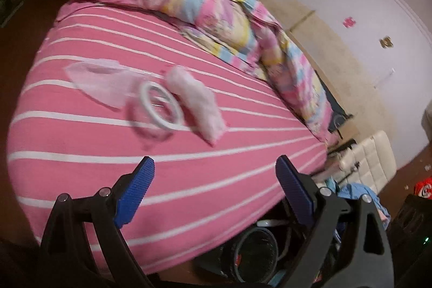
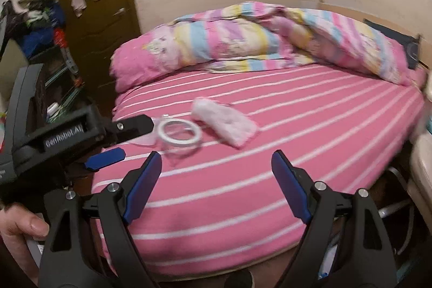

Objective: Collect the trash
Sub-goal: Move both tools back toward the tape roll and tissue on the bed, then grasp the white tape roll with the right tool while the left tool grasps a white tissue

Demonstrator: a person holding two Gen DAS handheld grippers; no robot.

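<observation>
On the pink striped bed (image 1: 81,147) (image 2: 297,126) lie a clear plastic cup on its side with a white rim (image 1: 159,107) (image 2: 179,134), a white crumpled wrapper (image 1: 197,104) (image 2: 224,123) to its right, and a thin pale plastic bag (image 1: 94,82) to its left. My left gripper (image 1: 214,163) is open and empty, held over the bed short of the cup; it also shows in the right wrist view (image 2: 129,142). My right gripper (image 2: 216,161) is open and empty, near the bed's front edge.
A rolled multicoloured duvet (image 1: 229,26) (image 2: 256,37) lies along the far side of the bed. A dark round bin (image 1: 253,250) and clutter sit on the floor by the bed. A wooden door (image 2: 97,4) and a cluttered shelf (image 2: 40,26) stand at the left.
</observation>
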